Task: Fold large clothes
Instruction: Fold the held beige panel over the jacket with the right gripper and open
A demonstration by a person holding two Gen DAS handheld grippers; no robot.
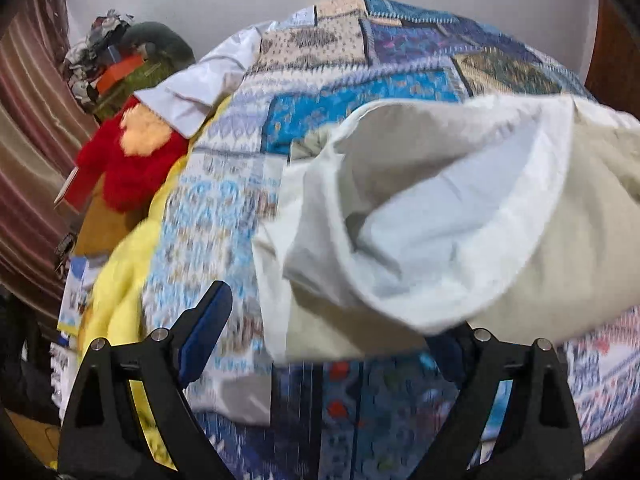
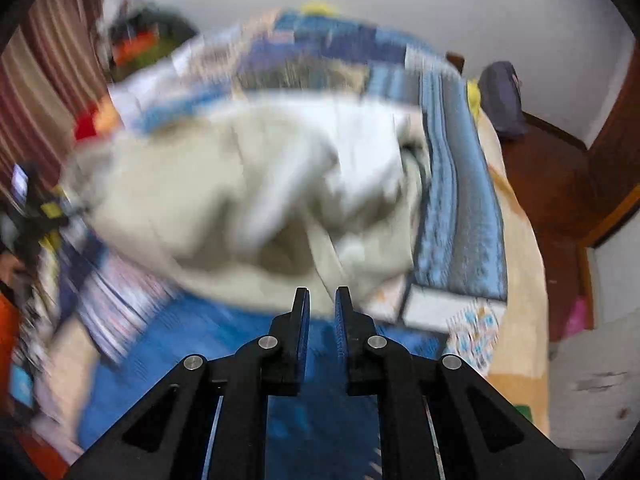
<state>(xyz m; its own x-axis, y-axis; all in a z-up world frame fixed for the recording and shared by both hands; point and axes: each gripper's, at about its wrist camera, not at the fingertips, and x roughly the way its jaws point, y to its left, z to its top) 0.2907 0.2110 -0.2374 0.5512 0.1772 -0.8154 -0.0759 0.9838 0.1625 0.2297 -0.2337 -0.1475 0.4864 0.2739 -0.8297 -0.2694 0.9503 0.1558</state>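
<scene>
One cream garment point(image 1: 460, 216) is seen bunched on a patchwork quilt point(image 1: 360, 68) that covers one bed. Two grippers are counted: the left gripper point(image 1: 332, 320) is spread wide, its right finger hidden beneath the cloth; the right gripper point(image 2: 322, 300) is closed, nothing clearly pinched. White walls point(image 2: 360, 0) and one striped curtain point(image 1: 32, 120) are visible.

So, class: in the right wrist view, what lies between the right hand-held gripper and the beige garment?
Nothing is clearly held. The shut right hand-held gripper points at the beige garment, with only blurred blue patterned bedcover below.
</scene>
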